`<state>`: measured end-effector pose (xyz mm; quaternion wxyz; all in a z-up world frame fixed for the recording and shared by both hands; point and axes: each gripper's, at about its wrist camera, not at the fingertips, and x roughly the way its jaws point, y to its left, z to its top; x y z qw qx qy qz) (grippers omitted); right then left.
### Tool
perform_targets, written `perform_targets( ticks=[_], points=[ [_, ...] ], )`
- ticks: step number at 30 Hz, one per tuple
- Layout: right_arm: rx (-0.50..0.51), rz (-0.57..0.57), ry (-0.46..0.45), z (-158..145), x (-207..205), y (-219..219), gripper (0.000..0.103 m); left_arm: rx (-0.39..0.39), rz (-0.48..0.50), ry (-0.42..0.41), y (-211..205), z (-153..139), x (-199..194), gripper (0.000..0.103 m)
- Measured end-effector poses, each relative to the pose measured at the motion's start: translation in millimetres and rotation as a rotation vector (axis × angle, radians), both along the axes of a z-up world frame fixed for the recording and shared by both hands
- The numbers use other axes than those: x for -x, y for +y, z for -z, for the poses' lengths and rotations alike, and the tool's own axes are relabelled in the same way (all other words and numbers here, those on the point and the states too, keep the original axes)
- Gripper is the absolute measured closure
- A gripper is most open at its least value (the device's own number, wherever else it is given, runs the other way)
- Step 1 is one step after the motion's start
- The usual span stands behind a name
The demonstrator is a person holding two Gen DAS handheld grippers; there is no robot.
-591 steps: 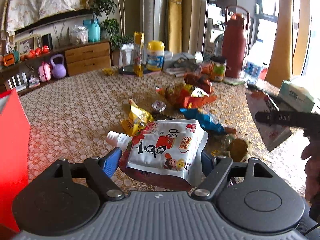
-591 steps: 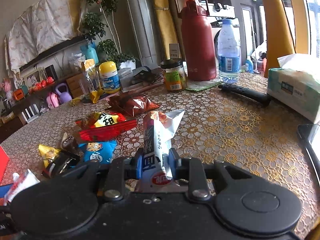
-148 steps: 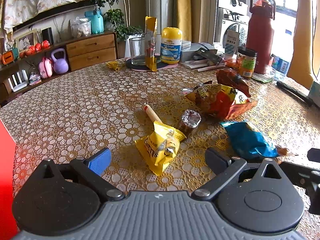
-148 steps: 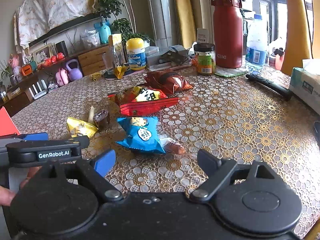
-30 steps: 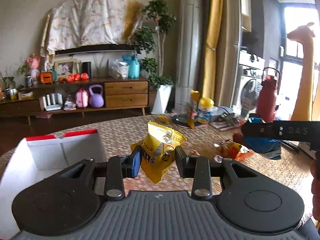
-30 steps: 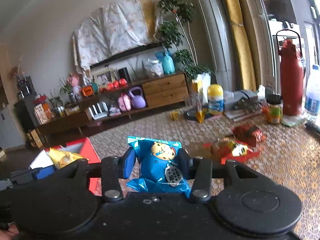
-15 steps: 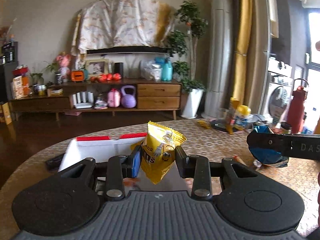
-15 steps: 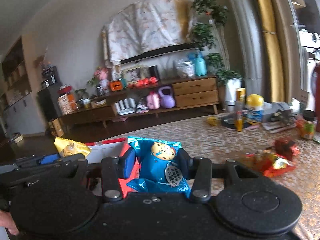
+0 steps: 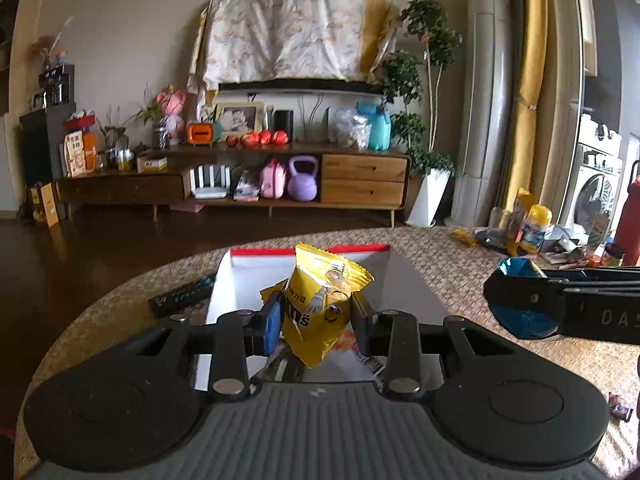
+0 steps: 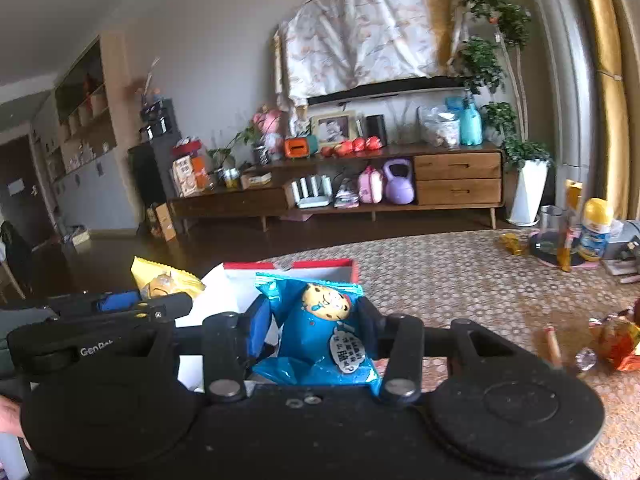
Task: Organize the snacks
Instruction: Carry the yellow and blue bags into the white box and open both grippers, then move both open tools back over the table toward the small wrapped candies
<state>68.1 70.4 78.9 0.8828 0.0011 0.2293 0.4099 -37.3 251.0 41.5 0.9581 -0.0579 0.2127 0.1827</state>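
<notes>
Lace-patterned cloth covers the counter (image 9: 460, 252), where a red-rimmed white box (image 9: 240, 276) sits open near the edge. Over it, the left gripper (image 9: 312, 316) has its jaws clamped on a yellow candy bag (image 9: 320, 312). Beside it, the right gripper (image 10: 312, 330) pinches a blue cookie packet (image 10: 320, 336) above the box's near side.

A home living room: a wooden sideboard (image 9: 248, 184) along the far wall holds a framed photo (image 9: 239, 117) and a kettlebell (image 9: 302, 179), a potted plant (image 9: 430, 152) standing at its right.
</notes>
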Motion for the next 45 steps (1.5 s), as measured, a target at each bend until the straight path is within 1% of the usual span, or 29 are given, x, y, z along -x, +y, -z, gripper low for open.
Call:
perform_targets(
  ticks=[8, 13, 16, 18, 21, 25, 26, 27, 29, 32, 37, 38, 39, 40, 42, 43, 44, 45],
  points=[
    [0.097, -0.068, 0.003, 21.0, 13.4, 33.8, 0.059, 0.051, -0.009, 0.069, 19.6, 23.1, -0.1, 0.068],
    [0.187, -0.103, -0.029, 36.9, 21.4, 54.6, 0.059, 0.081, -0.008, 0.127, 30.3, 35.8, -4.7, 0.068],
    [0.231, -0.119, -0.05, 42.7, 25.1, 62.9, 0.059, 0.084, 0.003, 0.153, 31.0, 40.3, -8.8, 0.068],
    [0.251, -0.14, -0.044, 44.8, 27.3, 68.1, 0.059, 0.084, 0.004, 0.169, 31.7, 42.5, -10.9, 0.068],
    [0.305, -0.16, -0.06, 52.1, 30.5, 77.7, 0.06, 0.082, 0.024, 0.196, 33.2, 46.2, -14.4, 0.068],
    [0.368, -0.194, -0.034, 64.6, 30.9, 91.6, 0.06, 0.072, 0.038, 0.239, 33.1, 52.8, -21.7, 0.068],
    [0.385, -0.194, -0.051, 66.1, 33.7, 94.0, 0.059, 0.069, 0.042, 0.242, 32.8, 53.0, -22.1, 0.068],
    [0.394, -0.199, -0.057, 66.6, 36.8, 96.8, 0.059, 0.072, 0.047, 0.242, 32.9, 52.7, -22.6, 0.068],
    [0.392, -0.216, -0.04, 66.9, 36.3, 97.8, 0.059, 0.071, 0.052, 0.246, 32.5, 52.3, -24.1, 0.068],
    [0.397, -0.214, -0.041, 67.4, 40.3, 97.9, 0.059, 0.055, 0.053, 0.253, 32.0, 53.4, -26.2, 0.068],
    [0.396, -0.208, -0.042, 66.5, 40.5, 96.8, 0.059, 0.056, 0.047, 0.252, 32.1, 52.9, -27.0, 0.067],
    [0.398, -0.207, -0.047, 64.7, 39.7, 97.2, 0.059, 0.055, 0.047, 0.254, 31.1, 52.6, -27.2, 0.066],
    [0.401, -0.203, -0.055, 63.6, 40.2, 97.3, 0.058, 0.053, 0.047, 0.254, 30.5, 52.3, -27.0, 0.063],
    [0.409, -0.192, -0.071, 62.4, 40.6, 98.6, 0.056, 0.05, 0.043, 0.255, 29.4, 52.1, -27.0, 0.057],
    [0.418, -0.171, -0.096, 60.9, 42.4, 98.0, 0.048, 0.039, 0.03, 0.253, 27.5, 50.7, -27.0, 0.049],
    [0.413, -0.167, -0.106, 59.3, 43.4, 95.9, 0.047, 0.036, 0.023, 0.251, 26.9, 49.7, -26.6, 0.044],
    [0.406, -0.169, -0.107, 57.6, 44.0, 93.7, 0.043, 0.037, 0.02, 0.248, 27.0, 48.8, -26.2, 0.043],
    [0.405, -0.165, -0.108, 56.8, 43.5, 92.0, 0.043, 0.038, 0.018, 0.245, 26.9, 47.7, -26.0, 0.04]
  ],
)
